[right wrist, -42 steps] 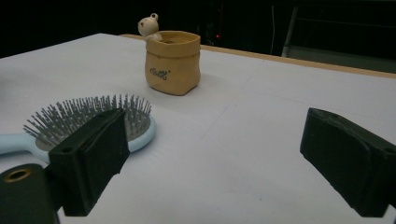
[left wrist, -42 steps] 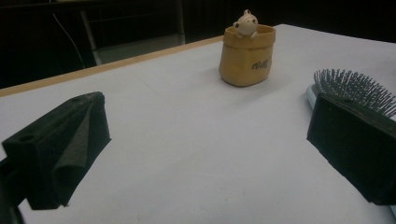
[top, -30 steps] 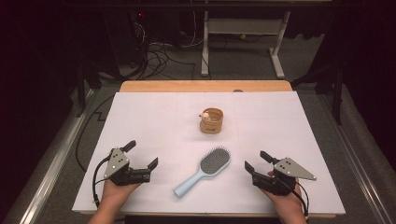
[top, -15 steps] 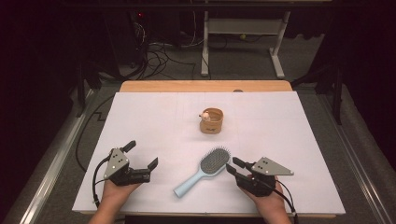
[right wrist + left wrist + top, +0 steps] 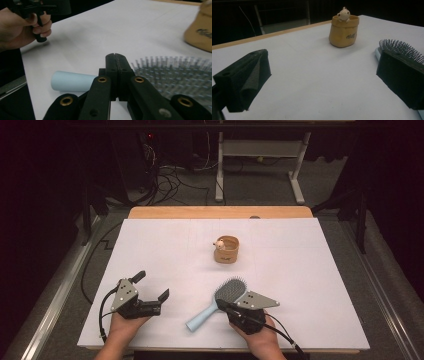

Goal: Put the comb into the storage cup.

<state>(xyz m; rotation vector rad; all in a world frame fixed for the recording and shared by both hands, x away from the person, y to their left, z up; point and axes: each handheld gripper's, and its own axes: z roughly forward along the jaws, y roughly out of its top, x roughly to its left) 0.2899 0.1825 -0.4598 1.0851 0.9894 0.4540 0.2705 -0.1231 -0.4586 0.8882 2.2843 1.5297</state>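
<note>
Thing in hand: a light-blue plastic paddle hairbrush [image 5: 220, 304] with a grey bristle pad, lying flat on the white surface [image 5: 310, 270] near the person's edge, a little right of centre.
Long axis: the brush runs diagonally in the high view, handle end toward the near left, bristled head toward the far right.
Right gripper [image 5: 116, 58]: its jaws have just been closing and now stand pressed together, pad against pad, with nothing between them. In its own view the tips sit above the neck of the brush, the handle stub [image 5: 72, 81] to the left and the bristles [image 5: 172, 75] to the right.
Left gripper [image 5: 150, 287]: spread wide, held low over the surface well to the left of the brush, with nothing between its jaws; its own view looks past the brush head [image 5: 399, 50] toward the pouch.
Key relation: the right gripper is much the nearer, right at the brush where handle meets head; whether it touches the brush cannot be told.
Next move, as a judgement: with the jaws shut it cannot pinch the handle; it would have to open across the narrow neck, or push the brush with closed tips.
Bystander: a small tan pouch-shaped holder with a little figurine [image 5: 226, 249] stands farther back, well apart.
</note>
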